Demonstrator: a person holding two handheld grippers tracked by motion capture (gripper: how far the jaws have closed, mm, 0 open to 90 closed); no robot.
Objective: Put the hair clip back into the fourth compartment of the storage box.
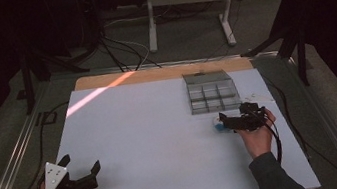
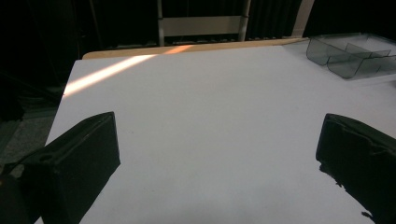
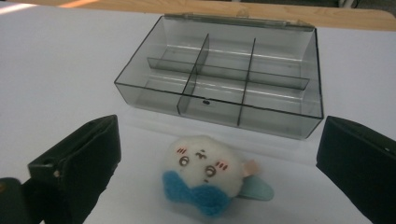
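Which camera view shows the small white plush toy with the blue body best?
The right gripper view: the white and blue plush toy lies close between open jaws, face visible. The high view shows a tiny speck; the left gripper view looks at bare table.

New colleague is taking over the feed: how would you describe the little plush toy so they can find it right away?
Start at the white table and find the clear divided box on its far right part. Just in front of the box, between the open jaws of the right tool, lies the plush toy. It is the one soft thing there: a white round body with a drawn face, pink cheeks and blue trim.
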